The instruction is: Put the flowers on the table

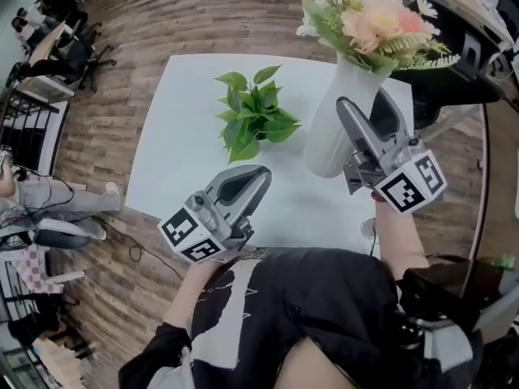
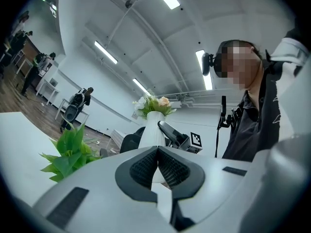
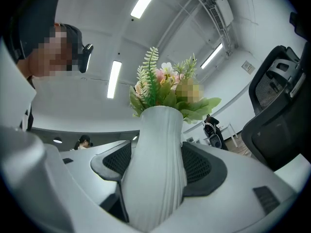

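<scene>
A white ribbed vase [image 1: 331, 132] of pink and white flowers [image 1: 375, 16] leans over the right part of the white table [image 1: 178, 128]. I cannot tell whether its base touches the top. My right gripper [image 1: 369, 112] is shut on the vase's body; in the right gripper view the vase [image 3: 158, 178] fills the gap between both pads [image 3: 204, 165], with the flowers [image 3: 167, 91] above. My left gripper [image 1: 258, 177] hovers over the table's near edge, shut and empty, its jaws [image 2: 157, 152] pressed together. The left gripper view also shows the vase [image 2: 148, 130].
A leafy green plant [image 1: 253, 113] stands on the table's middle, left of the vase; the same plant [image 2: 68, 152] shows in the left gripper view. A black office chair [image 1: 454, 83] sits beyond the table's right side. People and desks [image 1: 49, 39] are at the far left.
</scene>
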Demonstrator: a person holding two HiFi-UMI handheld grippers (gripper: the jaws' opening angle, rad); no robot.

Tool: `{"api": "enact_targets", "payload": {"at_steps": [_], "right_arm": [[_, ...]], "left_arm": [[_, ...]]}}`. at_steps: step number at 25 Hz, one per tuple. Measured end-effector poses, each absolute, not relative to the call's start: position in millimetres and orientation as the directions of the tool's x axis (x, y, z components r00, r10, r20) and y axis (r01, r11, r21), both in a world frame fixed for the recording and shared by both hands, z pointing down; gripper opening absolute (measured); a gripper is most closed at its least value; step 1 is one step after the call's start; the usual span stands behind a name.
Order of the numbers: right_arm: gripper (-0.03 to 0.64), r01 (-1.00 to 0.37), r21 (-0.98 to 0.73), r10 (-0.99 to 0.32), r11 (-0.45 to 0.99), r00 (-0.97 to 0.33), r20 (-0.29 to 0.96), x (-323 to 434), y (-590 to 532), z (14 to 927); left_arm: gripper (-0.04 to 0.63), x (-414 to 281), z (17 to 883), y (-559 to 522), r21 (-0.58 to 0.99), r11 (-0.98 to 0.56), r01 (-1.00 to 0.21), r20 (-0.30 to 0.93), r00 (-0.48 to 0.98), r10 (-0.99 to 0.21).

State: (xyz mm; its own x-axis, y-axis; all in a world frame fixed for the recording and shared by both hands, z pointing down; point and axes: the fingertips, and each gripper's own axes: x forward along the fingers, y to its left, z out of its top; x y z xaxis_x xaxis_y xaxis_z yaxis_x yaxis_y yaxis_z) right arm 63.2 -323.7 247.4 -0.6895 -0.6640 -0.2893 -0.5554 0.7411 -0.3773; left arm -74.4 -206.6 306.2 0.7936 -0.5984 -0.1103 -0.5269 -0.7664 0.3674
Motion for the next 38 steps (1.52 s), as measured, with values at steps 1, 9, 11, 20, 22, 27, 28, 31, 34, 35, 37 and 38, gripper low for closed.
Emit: {"api": "enact_targets", "payload": {"at_steps": [1,9,11,20,22,27,28,31,34,35,37,38], "right_arm": [[0.339,-0.56,-0.376,-0.668,0.738,-0.687,-0.287,63.7,-327.5,249.4],[0.339,-0.597,-0.377,-0.702,0.708,-0.654,-0.282,65.7,-355.9,267.9],[0.339,-0.605,-0.379,-0.71,0.7,-0.646,-0.28,64.2,-363.0,272.9],[0.339,-0.657,-0.337,-0.737,0.675,-0.626,-0.256,52.4,-390.9,294.5],[0.337,-0.663,-0.332,-0.74,0.671,-0.623,-0.251,49.6,-395.1,301.5],[0.337,-0.705,-0.295,-0.764,0.645,-0.605,-0.226,42.5,-402.7,322.3],[0.337,-0.71,-0.291,-0.767,0.641,-0.603,-0.22,40.8,-403.5,327.0],[0.337,-0.721,-0.287,-0.776,0.63,-0.597,-0.203,36.8,-405.2,340.0],[0.337,-0.735,-0.278,-0.785,0.619,-0.59,-0.189,34.7,-404.7,346.9],[0.337,-0.74,-0.273,-0.788,0.615,-0.588,-0.182,33.9,-404.8,348.8],[0.337,-0.748,-0.268,-0.794,0.608,-0.584,-0.17,31.6,-406.0,353.3],[0.337,-0.749,-0.269,-0.795,0.606,-0.583,-0.168,30.5,-406.5,355.3]], "left_arm": [[0.012,-73.6,306.6,-210.4,0.362,-0.771,-0.525,-0.106,0.798,-0.593],[0.014,-82.7,301.3,-238.2,0.338,-0.782,-0.523,-0.112,0.803,-0.586],[0.014,-82.4,299.8,-242.3,0.329,-0.79,-0.518,-0.118,0.807,-0.578],[0.013,-76.5,303.5,-246.4,0.301,-0.819,-0.489,-0.132,0.829,-0.544],[0.014,-77.3,307.5,-246.2,0.284,-0.821,-0.495,-0.12,0.831,-0.542],[0.014,-79.0,323.9,-238.8,0.292,-0.822,-0.489,-0.1,0.839,-0.534],[0.014,-79.8,328.1,-237.6,0.293,-0.822,-0.489,-0.096,0.84,-0.534],[0.014,-80.9,338.2,-234.7,0.305,-0.823,-0.479,-0.096,0.844,-0.527],[0.013,-77.4,344.8,-230.9,0.306,-0.831,-0.465,-0.088,0.855,-0.511],[0.014,-76.2,346.5,-230.0,0.306,-0.833,-0.462,-0.084,0.858,-0.507],[0.014,-74.3,349.8,-228.8,0.312,-0.835,-0.453,-0.079,0.864,-0.498],[0.013,-73.5,351.7,-228.4,0.315,-0.837,-0.448,-0.078,0.867,-0.493]]}}
